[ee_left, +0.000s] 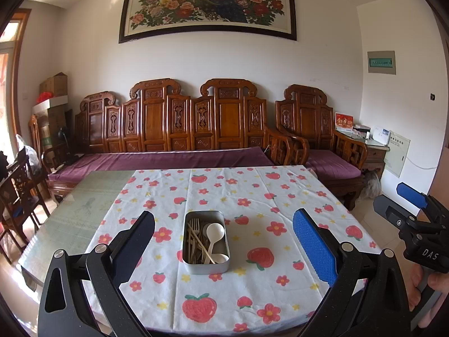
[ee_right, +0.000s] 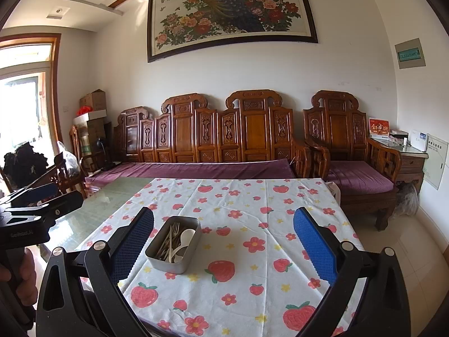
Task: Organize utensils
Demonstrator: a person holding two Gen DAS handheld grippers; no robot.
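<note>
Your table wears a strawberry cloth. At 12 o'clock from your left gripper, fingers spread wide, sits the metal tin holding forks and white spoons. Your right gripper gapes empty too, tin at 11 o'clock.

Bright daylight, coming from the window at left, which is blown out white. Soft shadows fall right of the tin on the tablecloth. Glare on the bare glass tabletop. Strong fisheye bending, dark corner vignette. Focus sharp overall, slight softness toward edges.
</note>
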